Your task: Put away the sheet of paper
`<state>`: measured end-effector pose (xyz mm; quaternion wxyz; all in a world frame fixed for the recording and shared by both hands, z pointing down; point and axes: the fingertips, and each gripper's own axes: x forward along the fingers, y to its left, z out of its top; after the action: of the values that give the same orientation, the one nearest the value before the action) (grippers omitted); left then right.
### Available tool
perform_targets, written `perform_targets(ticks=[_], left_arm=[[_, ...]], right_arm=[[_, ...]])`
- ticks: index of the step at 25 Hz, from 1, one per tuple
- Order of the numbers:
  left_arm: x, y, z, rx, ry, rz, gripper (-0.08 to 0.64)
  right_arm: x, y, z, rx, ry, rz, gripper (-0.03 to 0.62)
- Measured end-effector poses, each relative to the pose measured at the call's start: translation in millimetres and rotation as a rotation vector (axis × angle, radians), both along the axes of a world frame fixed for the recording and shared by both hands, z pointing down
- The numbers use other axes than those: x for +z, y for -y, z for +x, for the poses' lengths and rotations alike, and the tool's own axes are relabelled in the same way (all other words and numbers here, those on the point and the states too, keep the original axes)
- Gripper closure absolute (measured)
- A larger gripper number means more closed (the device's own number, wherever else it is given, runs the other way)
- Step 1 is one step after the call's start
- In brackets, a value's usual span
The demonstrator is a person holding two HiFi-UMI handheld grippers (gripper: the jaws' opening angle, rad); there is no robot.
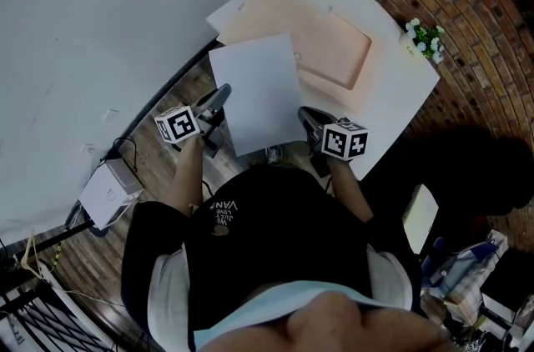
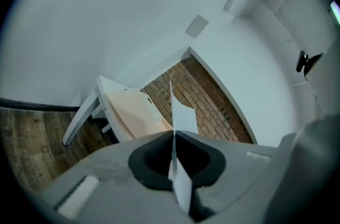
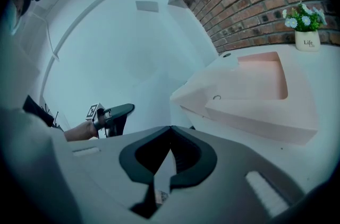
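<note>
While aloft, sheet (image 1: 259, 92) between both jaws

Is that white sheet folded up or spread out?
Spread out: the sheet shows flat and unfolded, left gripper and right gripper pinching opposite edges.

Corner of pink tray (image 1: 334, 42) behind sheet of paper (image 1: 259, 92); print on pot (image 1: 410, 48) illegibly small.

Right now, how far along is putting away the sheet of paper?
Done: the sheet of paper is lifted, left claw and right claw shut on its side edges. In hand: it's held over the near edge of the desk. Left: probably the peach tray, then release.
</note>
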<state>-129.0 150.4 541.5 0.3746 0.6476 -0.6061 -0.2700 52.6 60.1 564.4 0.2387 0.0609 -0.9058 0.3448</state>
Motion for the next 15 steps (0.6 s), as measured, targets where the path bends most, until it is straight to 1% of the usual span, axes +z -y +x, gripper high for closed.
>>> perform_targets(ticks=[8, 15], left_arm=[[-2, 43, -16, -0.022, 0.008, -0.006, 0.56], [1, 72, -21, -0.044, 0.008, -0.02, 0.56]], right_arm=[[0, 47, -18, -0.018, 0.016, -0.009, 0.592], [3, 79, -24, -0.034, 0.027, -0.028, 0.592]])
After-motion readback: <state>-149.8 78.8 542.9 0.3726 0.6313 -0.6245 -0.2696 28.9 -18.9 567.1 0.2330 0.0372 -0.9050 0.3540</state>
